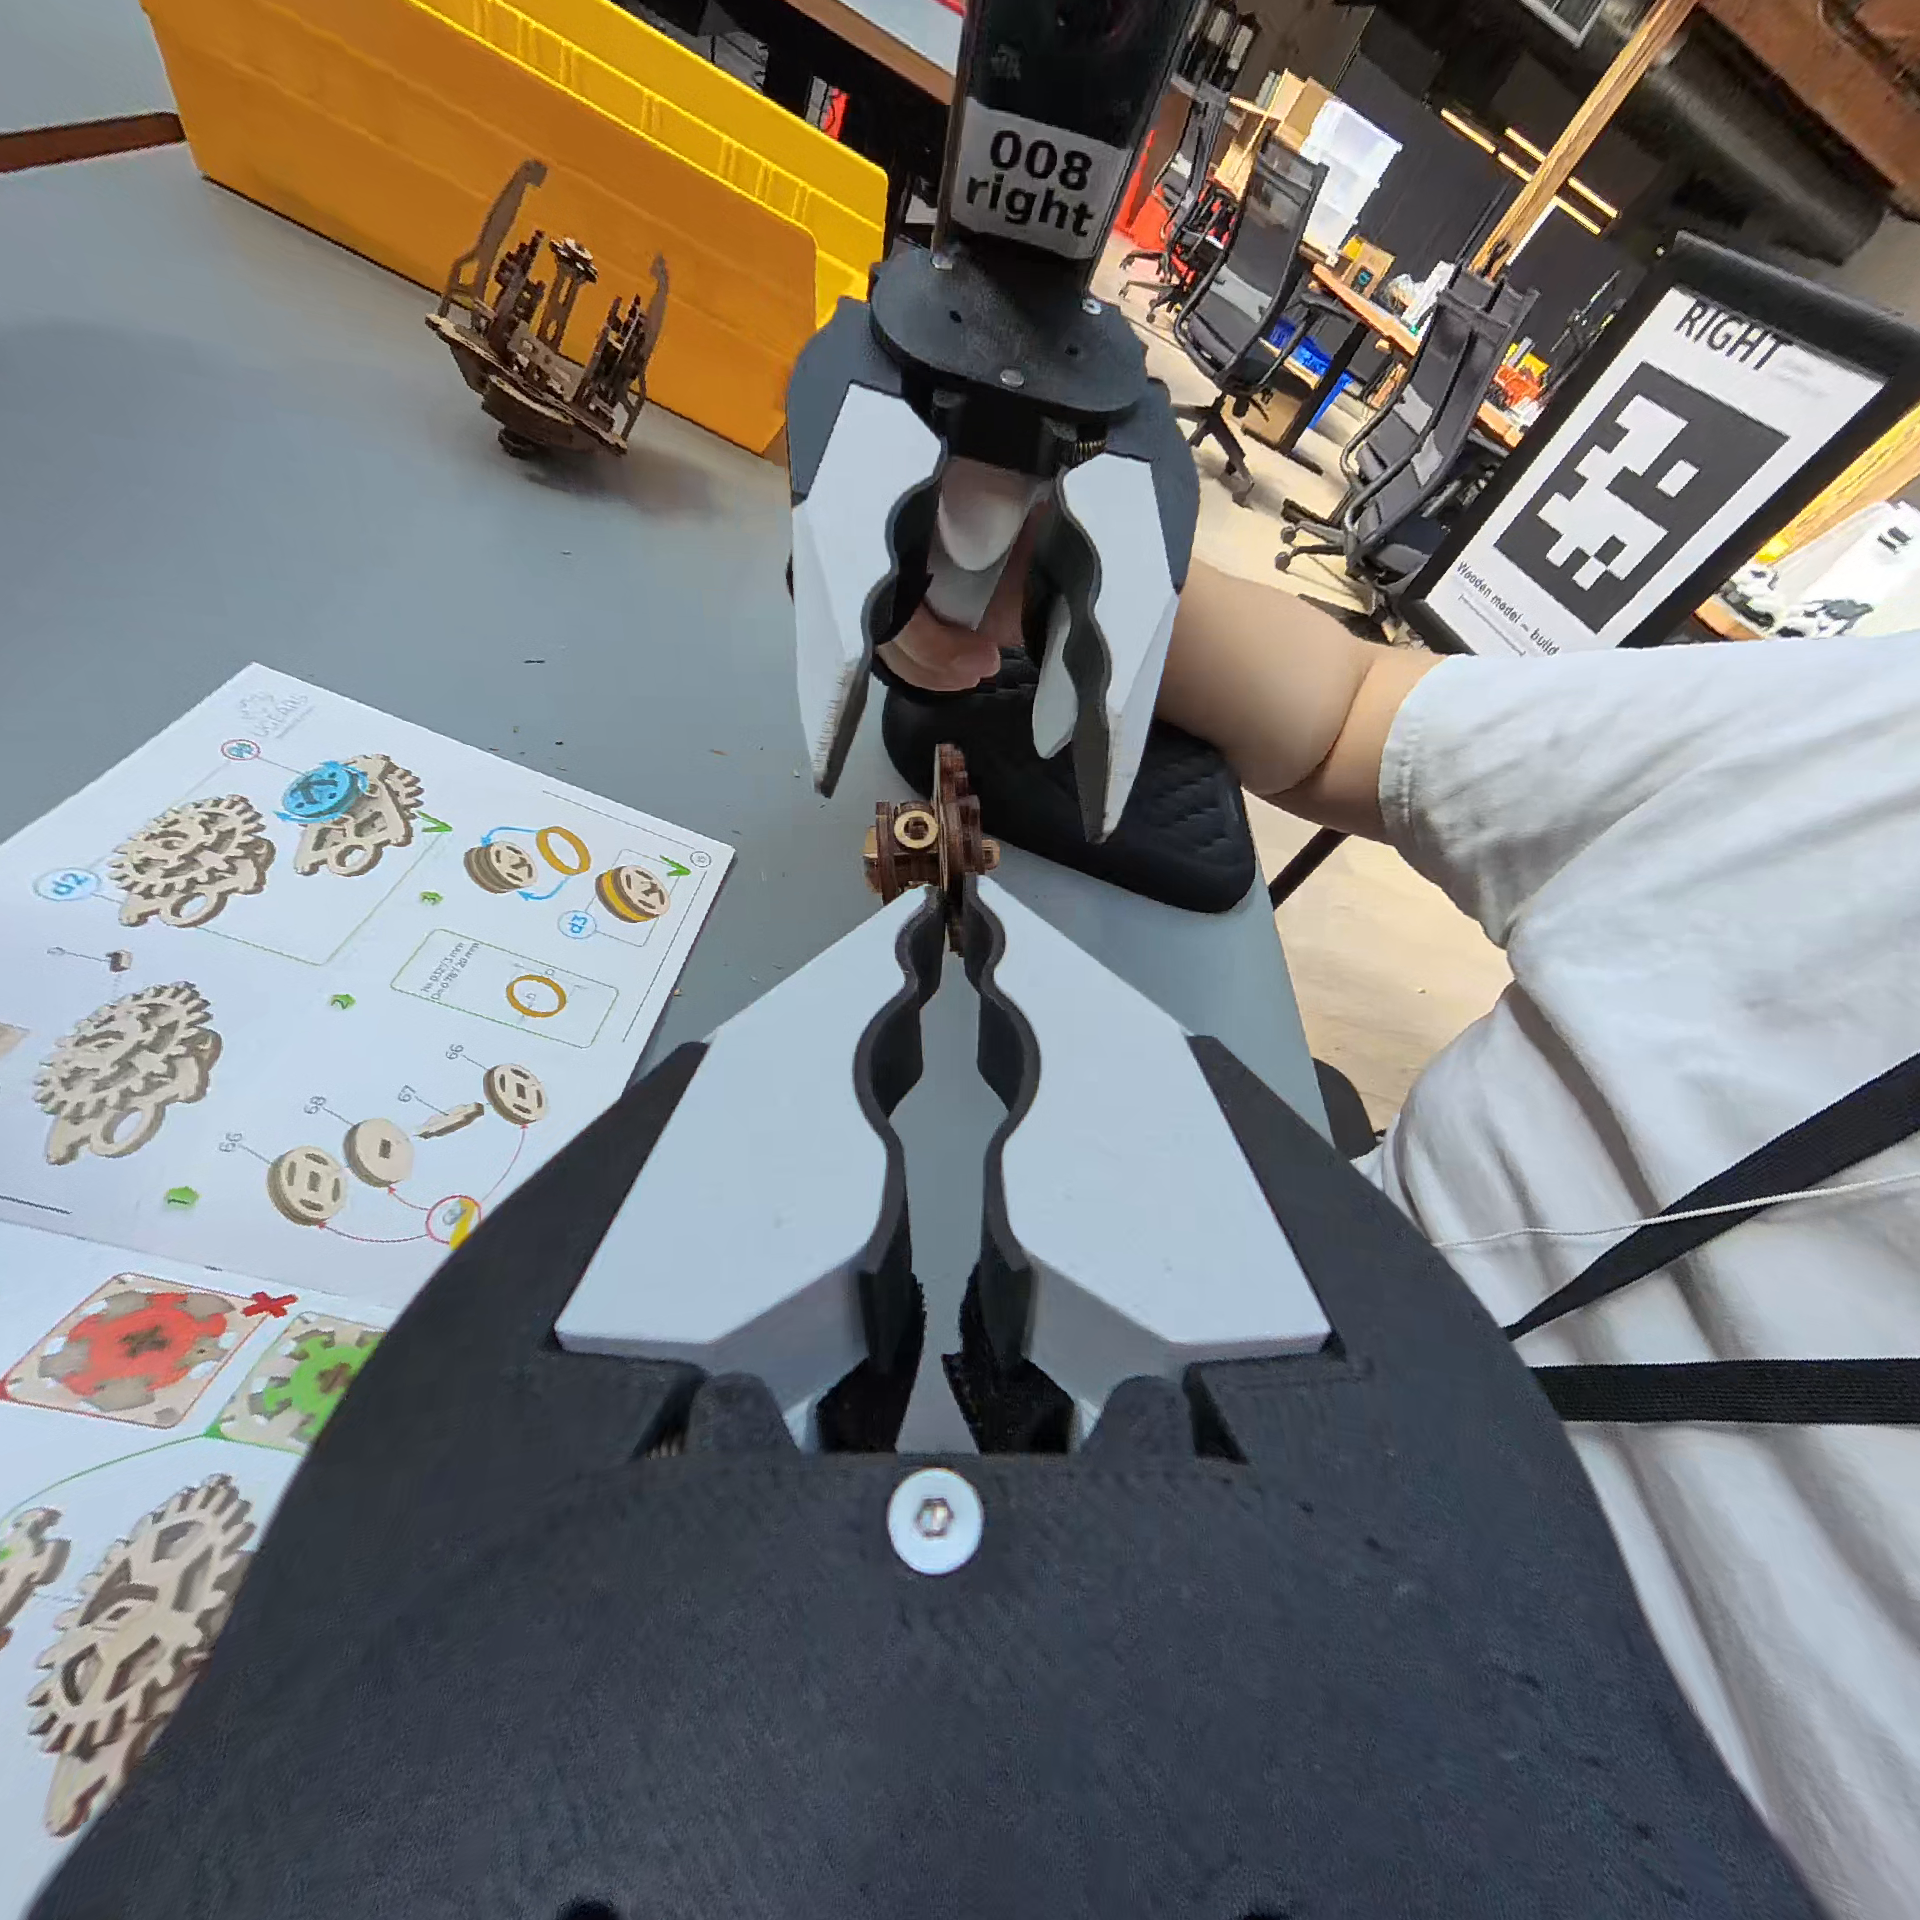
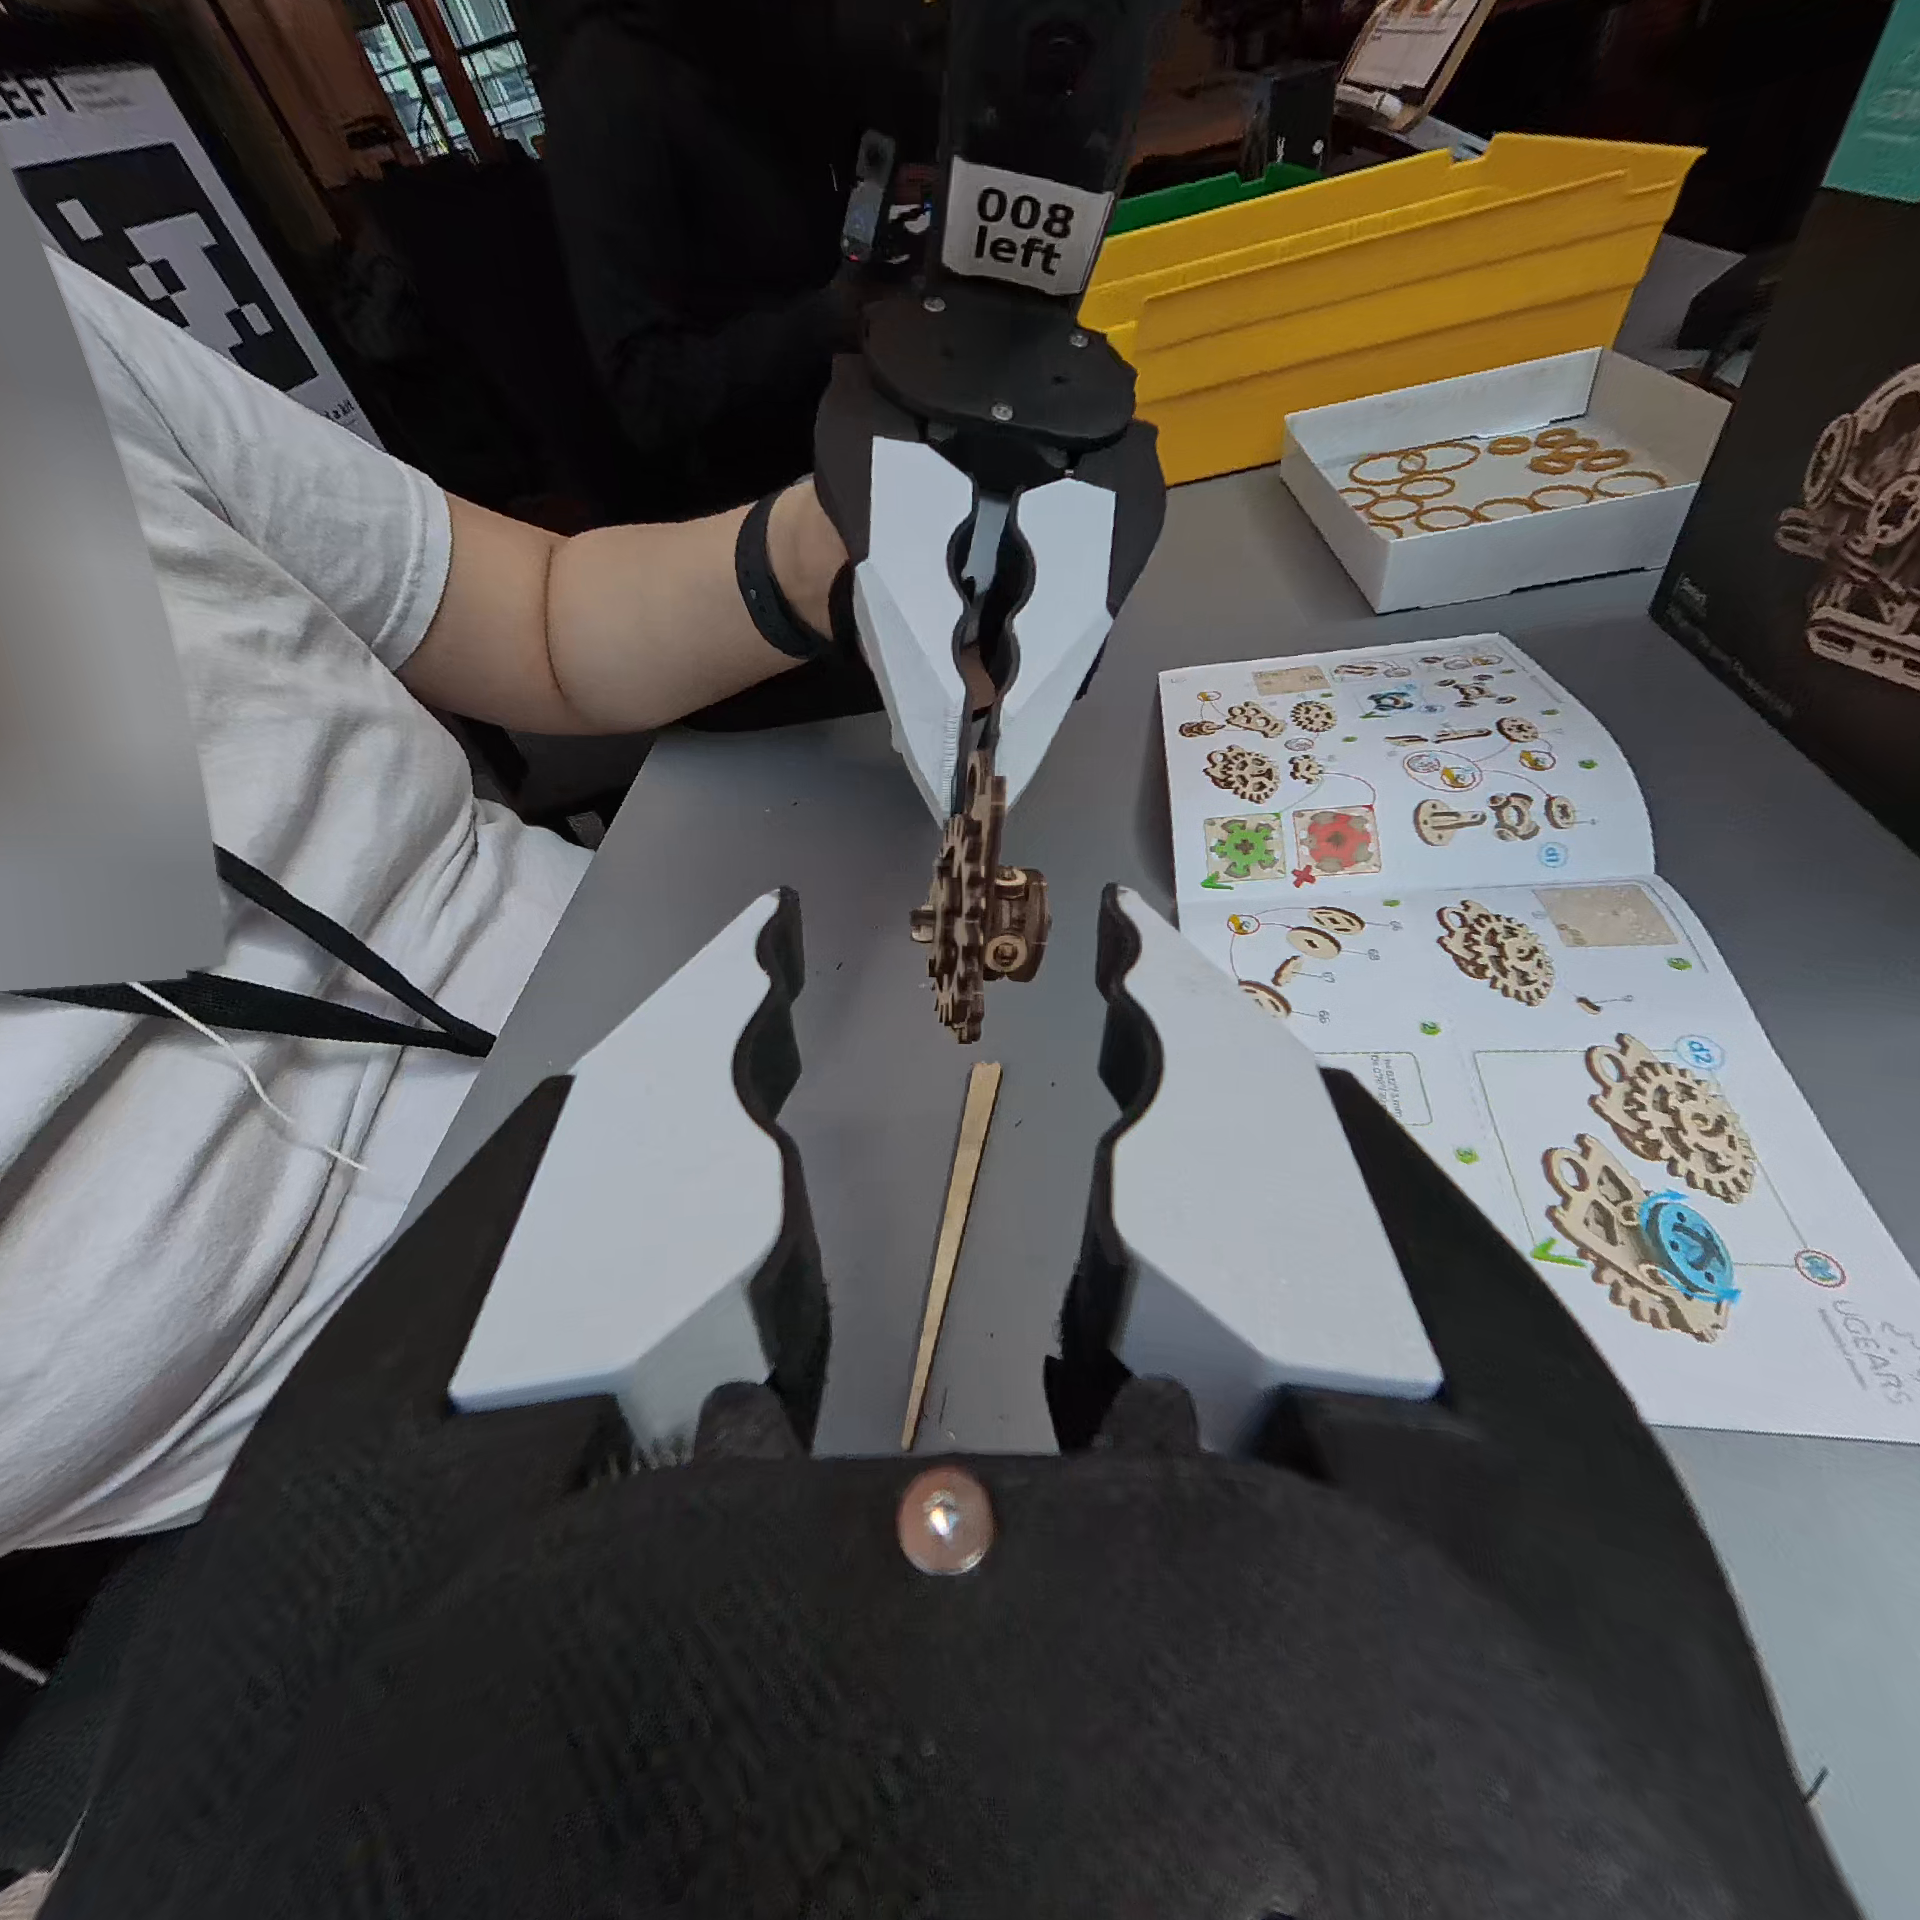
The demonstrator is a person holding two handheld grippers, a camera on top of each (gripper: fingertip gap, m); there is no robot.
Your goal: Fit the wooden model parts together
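Containers: yellow bin (image 2: 1382, 301) at the far side of the grey counter (image 2: 1299, 582); contents not visible. Just near of it, an open white box (image 2: 1475, 499) holds a loose layer of thin wooden rings (image 2: 1496, 483). A dark product box (image 2: 1808, 540) stands at the far right.

Arms: both forearms are bare and reach in from the white-sleeved torso. The 2 tools face each other tip to tip above the counter edge.

Left gripper (image 1: 940, 914): jaws nearly closed, pinching the rim of the wooden gear assembly (image 2: 977, 904), a toothed disc with a small hub block on one side. The assembly is held off the counter, between the two tools.

Right gripper (image 2: 945, 904): jaws wide apart, nothing held; the tips flank the gear assembly without touching it.

A thin wooden stick (image 2: 956, 1247) lies on the counter under the right tool, its far end just below the assembly.

An instruction booklet (image 2: 1538, 997) lies open beside the stick. A partly built wooden model (image 1: 545, 332) stands in front of the yellow bin.
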